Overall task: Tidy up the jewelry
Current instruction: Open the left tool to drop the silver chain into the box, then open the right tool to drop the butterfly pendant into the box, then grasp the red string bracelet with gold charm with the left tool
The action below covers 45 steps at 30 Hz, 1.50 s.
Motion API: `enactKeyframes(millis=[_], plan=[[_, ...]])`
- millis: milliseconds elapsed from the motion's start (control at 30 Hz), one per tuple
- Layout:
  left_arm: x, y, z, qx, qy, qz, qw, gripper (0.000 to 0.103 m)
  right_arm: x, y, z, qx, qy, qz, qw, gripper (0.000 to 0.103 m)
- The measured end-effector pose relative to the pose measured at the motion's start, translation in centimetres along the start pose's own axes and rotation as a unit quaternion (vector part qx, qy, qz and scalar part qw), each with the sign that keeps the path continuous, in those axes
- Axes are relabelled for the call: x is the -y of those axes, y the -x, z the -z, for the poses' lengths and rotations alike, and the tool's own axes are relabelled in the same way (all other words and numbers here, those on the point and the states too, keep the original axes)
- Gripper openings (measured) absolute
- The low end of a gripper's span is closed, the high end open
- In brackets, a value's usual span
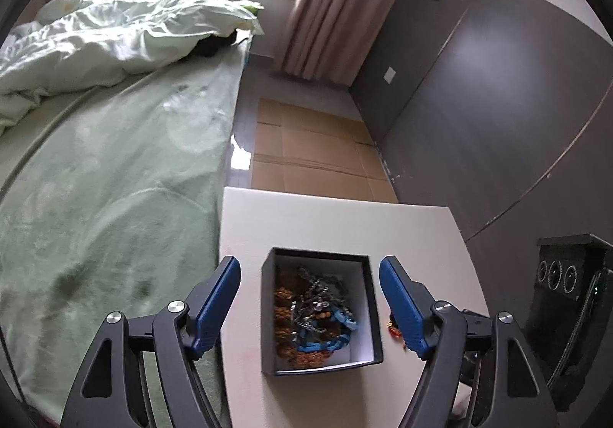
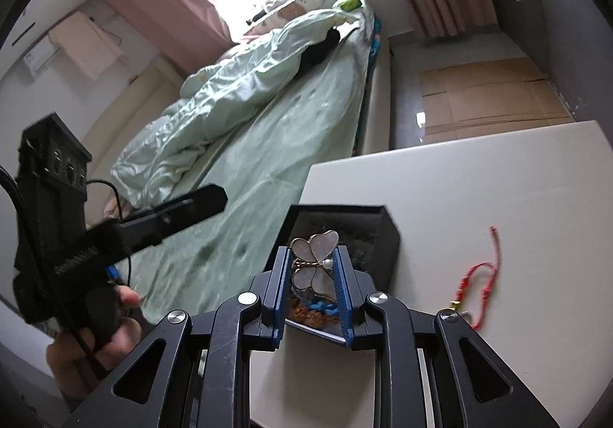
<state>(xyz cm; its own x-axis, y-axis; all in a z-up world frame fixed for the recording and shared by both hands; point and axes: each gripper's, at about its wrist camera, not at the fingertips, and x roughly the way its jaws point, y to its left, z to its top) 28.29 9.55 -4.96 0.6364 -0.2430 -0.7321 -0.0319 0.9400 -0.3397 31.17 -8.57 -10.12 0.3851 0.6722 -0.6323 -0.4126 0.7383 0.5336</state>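
Two grippers work over a white table (image 1: pixel 337 221) set beside a bed (image 1: pixel 115 167) with a pale green sheet. The left gripper (image 1: pixel 310 298) hangs with its blue-padded jaws spread wide and nothing between the pads, one finger on either side of an open black jewelry box (image 1: pixel 373 313) below it. Inside the white-lined box lies a tangle of jewelry (image 1: pixel 310 313): orange-brown beads, a grey metal chain and a blue braided piece. The right gripper (image 2: pixel 312 275) is clamped on a butterfly brooch (image 2: pixel 314 261) with pale pearly wings, a gold rim and a small pearl, held upright between the blue pads just above the near side of the same box (image 2: pixel 387 236). A red cord bracelet (image 2: pixel 482 275) with a small gold charm lies loose on the table to the right of the box, well apart from it. At the far left of the right wrist view, a hand (image 2: pixel 103 343) grips the handle of the left gripper.
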Motion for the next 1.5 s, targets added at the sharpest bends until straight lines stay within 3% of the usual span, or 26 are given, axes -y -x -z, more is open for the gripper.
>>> enactKeyframes(millis=[267, 333, 533, 833, 933, 1067, 1300, 1500], plan=[[-1.4, 0.2, 0.0, 0.000, 0.015, -0.003, 0.9999, 0.076, -0.1, -3.0, 0.2, -0.034, -0.034, -0.022, 0.999, 0.025], [-1.3, -0.1, 0.1, -0.003, 0.012, -0.002, 0.9999, 0.076, 0.1, -3.2, 0.2, -0.039, -0.044, -0.027, 0.998, 0.043], [-0.5, -0.6, 0.3, -0.011, -0.007, 0.000, 0.9999, 0.076, 0.3, -1.2, 0.4, -0.017, -0.040, -0.017, 0.999, 0.060], [2.4, -1.2, 0.8, -0.009, -0.040, 0.019, 0.9990, 0.076, 1.9, 1.4, 0.3, -0.007, -0.045, 0.044, 0.998, 0.061], [3.8, -1.2, 0.9, -0.003, -0.066, 0.004, 0.9978, 0.076, 2.7, 2.5, 0.4, -0.001, -0.050, 0.059, 0.997, 0.073], [4.7, -1.1, 1.1, 0.000, -0.069, 0.016, 0.9975, 0.076, 4.1, 4.2, 0.2, 0.018, -0.056, 0.103, 0.993, 0.077], [6.8, -1.1, 1.4, 0.017, -0.102, 0.005, 0.9946, 0.076, 6.5, 6.6, 0.4, 0.032, -0.064, 0.146, 0.987, 0.083], [8.8, -1.8, 2.1, 0.015, -0.148, -0.032, 0.9884, 0.076, 8.4, 8.3, 0.6, 0.037, -0.069, 0.171, 0.982, 0.085]])
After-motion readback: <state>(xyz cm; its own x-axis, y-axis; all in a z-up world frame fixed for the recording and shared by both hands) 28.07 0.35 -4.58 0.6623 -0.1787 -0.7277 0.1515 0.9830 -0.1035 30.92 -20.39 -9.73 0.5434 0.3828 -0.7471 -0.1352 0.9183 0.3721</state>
